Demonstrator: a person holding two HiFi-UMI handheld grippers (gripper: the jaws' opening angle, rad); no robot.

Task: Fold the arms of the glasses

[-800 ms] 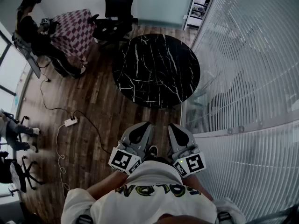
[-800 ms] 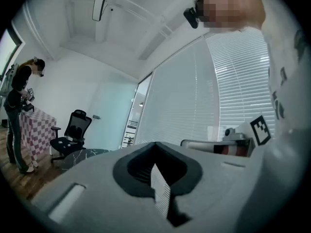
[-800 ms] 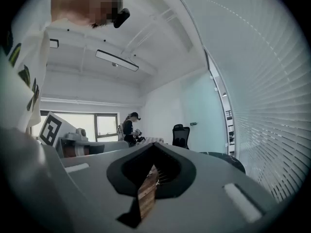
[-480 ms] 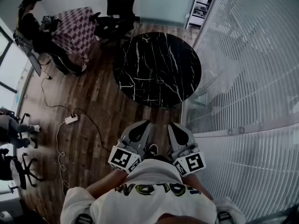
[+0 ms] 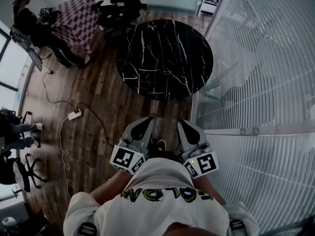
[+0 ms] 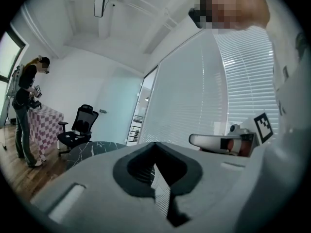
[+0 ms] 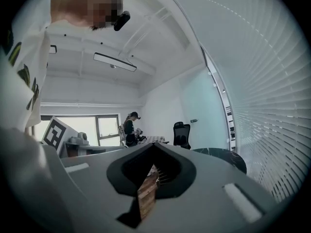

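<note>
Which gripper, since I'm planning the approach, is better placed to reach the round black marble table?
Neither clearly: left gripper and right gripper sit side by side at the chest, both shut, with the marble table centred ahead. No glasses show on it.

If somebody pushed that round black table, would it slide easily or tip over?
Probably not easily: the round black table has a marble-looking top, so it is likely heavy. It stands on a wooden floor, where it might scrape along rather than roll. Its base is hidden, so tipping is hard to judge.
</note>
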